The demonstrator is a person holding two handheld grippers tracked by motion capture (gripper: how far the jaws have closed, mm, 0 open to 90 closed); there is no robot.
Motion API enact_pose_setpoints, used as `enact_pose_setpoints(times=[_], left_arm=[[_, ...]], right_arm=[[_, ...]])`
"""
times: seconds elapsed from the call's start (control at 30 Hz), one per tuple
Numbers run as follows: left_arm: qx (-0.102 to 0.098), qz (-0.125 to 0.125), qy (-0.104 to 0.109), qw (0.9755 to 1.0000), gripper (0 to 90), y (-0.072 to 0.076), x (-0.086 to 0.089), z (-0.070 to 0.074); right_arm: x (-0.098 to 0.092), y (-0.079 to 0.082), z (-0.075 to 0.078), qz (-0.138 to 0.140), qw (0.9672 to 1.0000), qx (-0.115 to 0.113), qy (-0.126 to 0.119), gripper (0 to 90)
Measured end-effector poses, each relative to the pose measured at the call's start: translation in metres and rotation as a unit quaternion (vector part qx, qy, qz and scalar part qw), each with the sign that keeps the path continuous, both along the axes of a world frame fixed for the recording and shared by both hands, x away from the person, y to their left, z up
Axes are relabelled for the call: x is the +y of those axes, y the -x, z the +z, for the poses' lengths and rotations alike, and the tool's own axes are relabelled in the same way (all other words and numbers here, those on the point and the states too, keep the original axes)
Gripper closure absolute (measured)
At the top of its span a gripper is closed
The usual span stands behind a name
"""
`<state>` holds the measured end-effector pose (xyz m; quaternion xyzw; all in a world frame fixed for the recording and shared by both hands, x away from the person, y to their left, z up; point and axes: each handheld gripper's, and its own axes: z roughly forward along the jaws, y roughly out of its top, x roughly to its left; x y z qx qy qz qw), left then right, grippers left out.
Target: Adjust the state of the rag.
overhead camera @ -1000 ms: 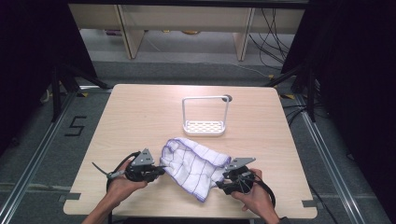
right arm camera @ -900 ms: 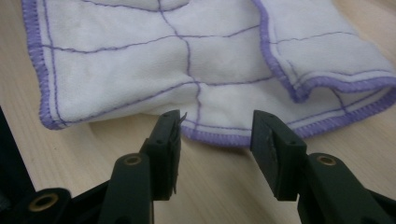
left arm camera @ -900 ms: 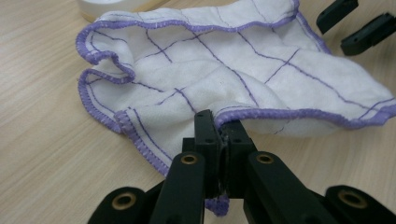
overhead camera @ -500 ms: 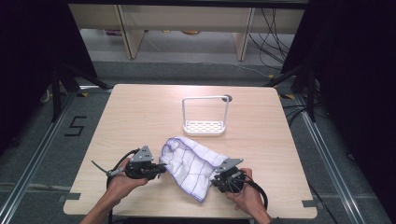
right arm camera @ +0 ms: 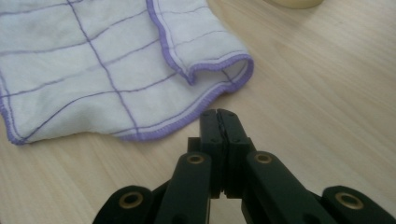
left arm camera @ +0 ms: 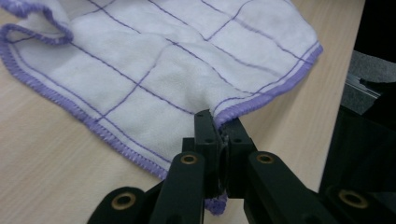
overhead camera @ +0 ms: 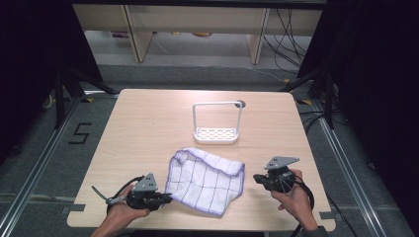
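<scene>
Lying crumpled on the table (overhead camera: 148,123), just on the near side of the white wire rack (overhead camera: 217,123): a white cloth (overhead camera: 205,180) with purple grid lines and purple hem. Being pinched at its near-left corner by the left gripper (overhead camera: 165,199), jaws clamped tight on the purple hem, the fold of fabric bunching up between the pads in the left gripper view (left arm camera: 218,126).

Standing apart from the cloth now, off to the right of it: the right gripper (overhead camera: 258,178), jaws having just been closing and now pressed together on nothing, tips meeting in the right gripper view (right arm camera: 218,116) with bare wood under them and the cloth's rolled edge (right arm camera: 219,70) lying just beyond.

Differing from a second ago: then sitting right at the cloth's right edge with jaws parted, now pulled clear of it and shut empty. Also showing a flatter, wider spread of cloth than before.

Suggesting, as a judgement, a release of the right side after spreading or laying down, with the left corner yet to be let go or pulled to finish flattening the cloth in front of the rack.
</scene>
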<state>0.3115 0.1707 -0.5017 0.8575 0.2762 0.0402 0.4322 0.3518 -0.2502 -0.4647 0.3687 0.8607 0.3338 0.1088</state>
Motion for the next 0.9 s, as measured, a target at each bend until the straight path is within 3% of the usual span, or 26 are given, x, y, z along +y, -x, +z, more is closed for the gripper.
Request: enact_pose_setpoints(times=[0.03, 0.07, 0.1, 0.2, 0.23, 0.33, 0.37, 0.43, 0.47, 0.5, 0.57, 0.63, 0.67, 0.7, 0.73, 0.77, 0.8, 0.83, 0.9], left_arm=[[0.0, 0.0, 0.0, 1.0, 87.0, 0.0, 0.0, 0.0], [-0.003, 0.001, 0.0, 1.0, 87.0, 0.001, -0.003, 0.0], [-0.008, -0.004, -0.007, 0.9999, 86.9, 0.0, -0.003, 0.001], [-0.005, 0.006, 0.0, 1.0, 86.9, -0.001, -0.002, 0.0], [-0.01, 0.004, -0.009, 0.9999, 86.8, -0.002, -0.001, 0.001], [-0.01, 0.01, 0.005, 0.9999, 86.7, -0.001, -0.001, 0.002], [-0.012, 0.007, -0.001, 0.9999, 86.7, -0.002, 0.0, 0.003], [-0.012, 0.008, 0.006, 0.9999, 86.6, -0.001, -0.001, 0.004], [-0.017, 0.008, 0.003, 0.9998, 86.6, -0.001, 0.0, 0.006], [-0.017, 0.013, 0.01, 0.9997, 86.6, -0.001, -0.001, 0.008], [-0.022, 0.01, 0.015, 0.9996, 86.5, -0.002, -0.001, 0.01], [-0.035, 0.007, 0.003, 0.9994, 86.6, -0.004, 0.001, 0.016], [-0.035, 0.007, 0.006, 0.9993, 86.6, -0.005, 0.0, 0.017], [-0.037, 0.008, 0.02, 0.9991, 86.6, -0.005, -0.002, 0.017], [-0.036, 0.008, 0.017, 0.9992, 86.6, -0.004, -0.002, 0.019], [-0.036, 0.008, 0.017, 0.9992, 86.6, -0.004, -0.002, 0.019], [-0.039, 0.007, 0.012, 0.9991, 86.6, -0.005, -0.002, 0.02], [-0.039, 0.006, 0.011, 0.9991, 86.6, -0.005, -0.002, 0.02], [-0.04, 0.007, 0.017, 0.999, 86.6, -0.005, -0.002, 0.021]], right_arm=[[0.0, 0.0, 0.0, 0.0, 1.0, 0.0, 0.0, 89.9], [0.001, 0.0, -0.002, 0.006, 0.9999, -0.005, -0.015, 89.8], [0.009, 0.005, -0.001, 0.025, 0.9995, -0.006, -0.021, 89.0], [0.026, 0.014, 0.003, 0.049, 0.9982, -0.002, -0.033, 83.2], [0.032, 0.018, 0.004, 0.056, 0.9978, 0.008, -0.033, 80.0], [0.052, 0.029, -0.003, 0.07, 0.9968, 0.024, -0.029, 75.4], [0.056, 0.031, -0.006, 0.076, 0.9966, 0.029, -0.017, 74.5], [0.06, 0.033, -0.008, 0.071, 0.9969, 0.03, -0.019, 73.2], [0.066, 0.035, -0.014, 0.067, 0.9971, 0.033, -0.008, 66.3], [0.068, 0.036, -0.016, 0.058, 0.9976, 0.034, -0.015, 65.3], [0.068, 0.037, -0.015, 0.069, 0.9968, 0.04, -0.01, 63.7], [0.077, 0.038, -0.018, 0.054, 0.9979, 0.035, -0.012, 59.8], [0.08, 0.035, -0.022, 0.062, 0.998, 0.011, -0.005, 59.2], [0.083, 0.035, -0.022, 0.052, 0.9985, 0.019, -0.002, 59.8], [0.085, 0.034, -0.024, 0.057, 0.9982, 0.013, 0.014, 61.4], [0.085, 0.034, -0.024, 0.057, 0.9982, 0.013, 0.014, 61.4], [0.088, 0.033, -0.026, 0.06, 0.9979, 0.009, 0.024, 66.3], [0.09, 0.031, -0.03, 0.08, 0.9961, 0.003, 0.036, 83.1], [0.088, 0.029, -0.029, 0.084, 0.9959, 0.01, 0.031, 86.6]])
